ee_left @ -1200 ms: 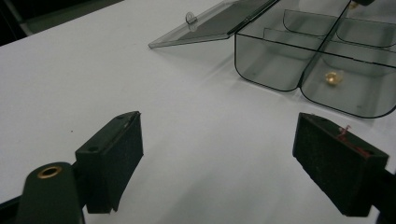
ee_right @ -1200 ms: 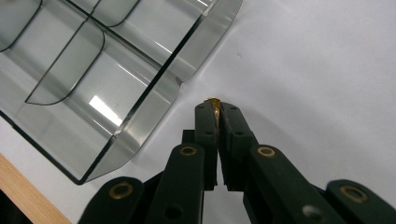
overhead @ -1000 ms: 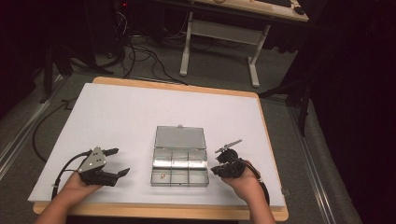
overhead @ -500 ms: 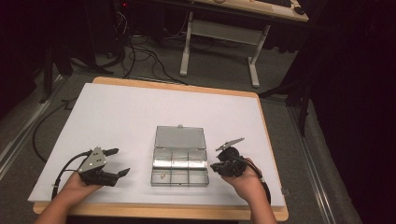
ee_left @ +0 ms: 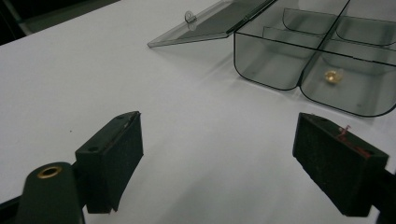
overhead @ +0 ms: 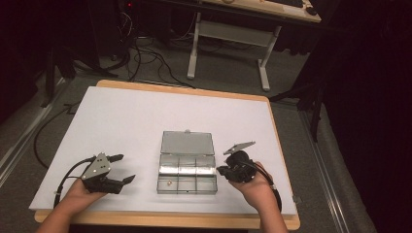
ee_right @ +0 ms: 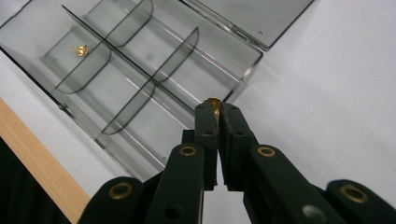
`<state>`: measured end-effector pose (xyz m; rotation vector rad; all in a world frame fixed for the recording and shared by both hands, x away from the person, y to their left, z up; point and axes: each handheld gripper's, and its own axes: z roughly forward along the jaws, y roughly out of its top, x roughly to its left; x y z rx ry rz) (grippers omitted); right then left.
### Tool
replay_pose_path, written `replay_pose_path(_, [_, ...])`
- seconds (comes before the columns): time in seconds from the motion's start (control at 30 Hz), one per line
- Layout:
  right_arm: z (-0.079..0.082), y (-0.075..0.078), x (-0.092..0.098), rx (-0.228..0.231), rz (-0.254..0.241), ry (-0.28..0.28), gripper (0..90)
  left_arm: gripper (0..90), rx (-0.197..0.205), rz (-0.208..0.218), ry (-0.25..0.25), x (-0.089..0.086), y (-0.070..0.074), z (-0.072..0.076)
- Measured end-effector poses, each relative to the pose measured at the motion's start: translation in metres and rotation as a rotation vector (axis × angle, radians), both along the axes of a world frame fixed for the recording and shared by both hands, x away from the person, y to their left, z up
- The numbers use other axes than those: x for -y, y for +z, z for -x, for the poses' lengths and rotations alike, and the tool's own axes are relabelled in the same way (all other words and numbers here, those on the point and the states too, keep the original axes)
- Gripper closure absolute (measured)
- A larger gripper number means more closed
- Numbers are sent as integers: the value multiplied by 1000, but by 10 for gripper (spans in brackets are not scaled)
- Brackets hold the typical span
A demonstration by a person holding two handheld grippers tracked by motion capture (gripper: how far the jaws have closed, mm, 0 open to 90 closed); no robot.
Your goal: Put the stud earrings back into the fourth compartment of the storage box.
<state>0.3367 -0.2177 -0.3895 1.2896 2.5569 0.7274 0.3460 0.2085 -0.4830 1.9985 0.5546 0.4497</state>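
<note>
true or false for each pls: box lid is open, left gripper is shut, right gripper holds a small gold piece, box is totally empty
1. The lid of the clear box is open. True.
2. The left gripper is shut. False: its jaws stand wide apart with nothing between them.
3. The right gripper pinches a small gold piece. True.
4. The box is empty. False: another gold piece lies in one corner compartment.

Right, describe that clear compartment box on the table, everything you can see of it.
The compartment box looks like smoky clear plastic, split by curved dividers into six compartments. Its hinged lid lies open flat on the white table, small latch tab at its far edge. One small gold piece lies in the near left compartment. Nothing grips the box.
</note>
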Motion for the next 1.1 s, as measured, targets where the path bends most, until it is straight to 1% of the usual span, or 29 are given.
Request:
replay_pose_path(0.4, [-3, 4, -21, 13, -7, 46, 875, 165, 1, -2, 0, 0, 0, 0])
replay_pose_path(0.5, [-4, 5, -27, 17, -2, 65, 875, 165, 1, -3, 0, 0, 0, 0])
replay_pose_path(0.53, [-4, 5, -29, 14, 0, 64, 875, 165, 1, -3, 0, 0, 0, 0])
replay_pose_path(0.73, [-6, 4, -42, 12, 5, 104, 875, 165, 2, -4, 1, 0, 0, 0])
replay_pose_path(0.87, [-6, 3, -50, 16, 10, 117, 875, 166, 2, -4, 1, 0, 0, 0])
replay_pose_path(0.97, [-6, 3, -52, 20, 9, 126, 875, 166, 3, -5, 2, 1, 0, 0])
replay_pose_path(1.1, [-6, 2, -60, 16, 18, 145, 875, 166, 4, -5, 1, 1, 0, 0])
